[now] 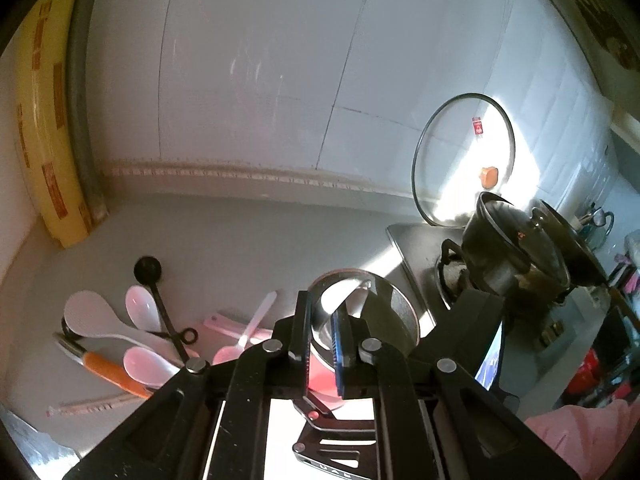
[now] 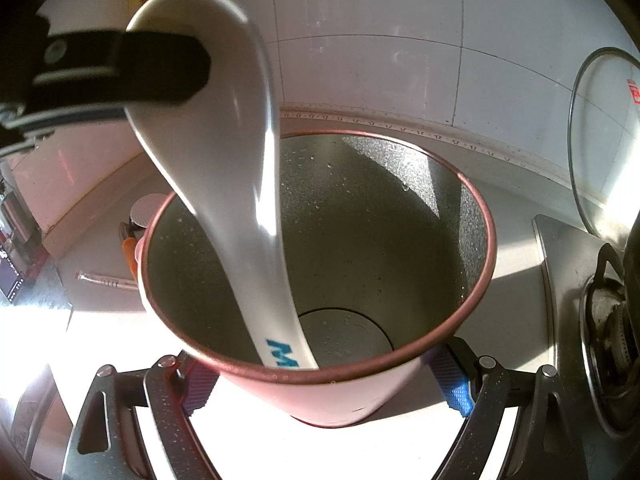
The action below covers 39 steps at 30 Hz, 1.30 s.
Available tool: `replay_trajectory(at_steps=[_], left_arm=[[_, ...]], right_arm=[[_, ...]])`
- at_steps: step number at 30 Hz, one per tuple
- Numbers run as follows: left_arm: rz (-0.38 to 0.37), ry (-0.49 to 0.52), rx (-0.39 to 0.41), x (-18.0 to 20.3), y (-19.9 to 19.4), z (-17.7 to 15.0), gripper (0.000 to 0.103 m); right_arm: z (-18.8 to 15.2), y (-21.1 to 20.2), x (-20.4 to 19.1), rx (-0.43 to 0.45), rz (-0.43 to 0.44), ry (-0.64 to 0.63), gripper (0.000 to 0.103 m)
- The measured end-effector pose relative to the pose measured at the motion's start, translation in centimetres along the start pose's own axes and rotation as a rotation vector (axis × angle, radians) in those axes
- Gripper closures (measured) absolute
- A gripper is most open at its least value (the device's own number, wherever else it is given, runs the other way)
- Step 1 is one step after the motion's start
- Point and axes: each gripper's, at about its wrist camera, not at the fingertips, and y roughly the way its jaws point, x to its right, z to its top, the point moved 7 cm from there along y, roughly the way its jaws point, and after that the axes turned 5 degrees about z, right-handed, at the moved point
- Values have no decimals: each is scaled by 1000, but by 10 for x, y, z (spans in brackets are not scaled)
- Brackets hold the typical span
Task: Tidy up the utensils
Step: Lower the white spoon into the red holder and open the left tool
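Note:
In the right wrist view, a pink cup with a grey inside stands on the counter, and my right gripper is shut on its lower wall, one blue pad on each side. A white spoon with blue lettering leans into the cup, handle end near the bottom. My left gripper is shut on the spoon's bowl, above the rim. In the left wrist view, the left gripper points down over the cup, with the spoon's bowl between its fingers.
Loose utensils lie left of the cup: a white rice paddle, white spoons, a black measuring spoon, an orange-handled peeler and a pink spoon. A glass lid leans on the tiled wall. Dark pots sit on the stove at right.

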Motion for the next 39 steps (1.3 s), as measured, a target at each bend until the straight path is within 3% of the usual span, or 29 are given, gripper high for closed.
replay_trajectory(at_steps=[15, 29, 39], left_arm=[[-87, -118, -92, -7, 11, -9, 90], [-101, -147, -78, -12, 3, -5, 83], [23, -193, 15, -48, -23, 9, 46]], right_arm=[[0, 0, -1, 1, 1, 1, 12], [3, 2, -4, -1, 1, -3, 12], [3, 3, -5, -1, 0, -2, 12]])
